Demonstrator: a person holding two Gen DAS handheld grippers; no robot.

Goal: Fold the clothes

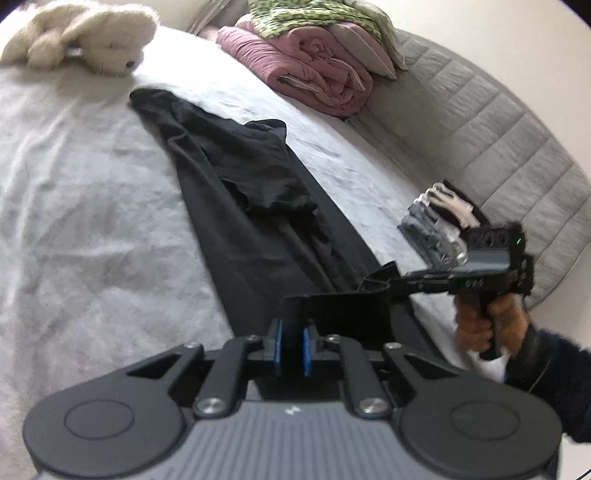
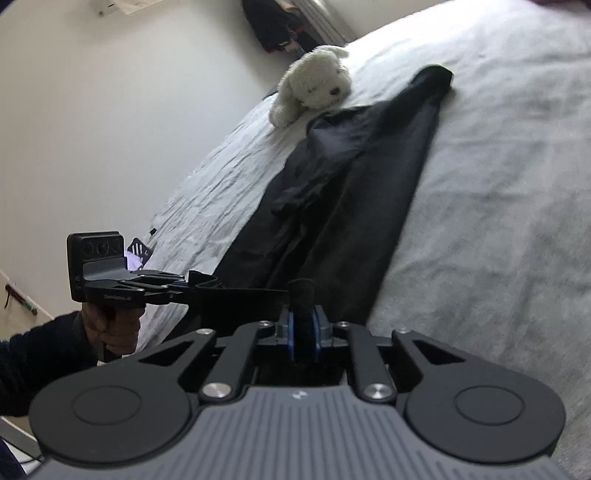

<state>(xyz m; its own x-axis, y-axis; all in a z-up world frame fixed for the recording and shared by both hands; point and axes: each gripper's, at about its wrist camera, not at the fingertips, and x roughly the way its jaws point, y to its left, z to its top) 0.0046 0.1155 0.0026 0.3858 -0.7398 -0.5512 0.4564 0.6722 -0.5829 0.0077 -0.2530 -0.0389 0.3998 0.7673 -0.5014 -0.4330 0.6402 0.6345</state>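
Note:
A long black garment [image 1: 240, 192] lies lengthwise on the white bed sheet [image 1: 92, 206], its far end near a plush toy. Its near hem is lifted and stretched between both grippers. In the left wrist view my left gripper [image 1: 293, 345] is shut on the hem's left corner, with black cloth pinched between the blue pads. My right gripper [image 1: 373, 284], held by a hand [image 1: 487, 325], grips the other corner. In the right wrist view my right gripper [image 2: 303, 332] is shut on a bunched fold of the garment [image 2: 351, 184], and the left gripper [image 2: 207, 284] holds the hem at the left.
A white plush toy [image 1: 85, 33] [image 2: 314, 85] lies beyond the garment's far end. Pink folded bedding [image 1: 314, 70] and a small stack of folded clothes [image 1: 439, 221] sit along the grey padded bed frame [image 1: 498, 140] on the right. A wall [image 2: 92, 129] borders the bed's left side.

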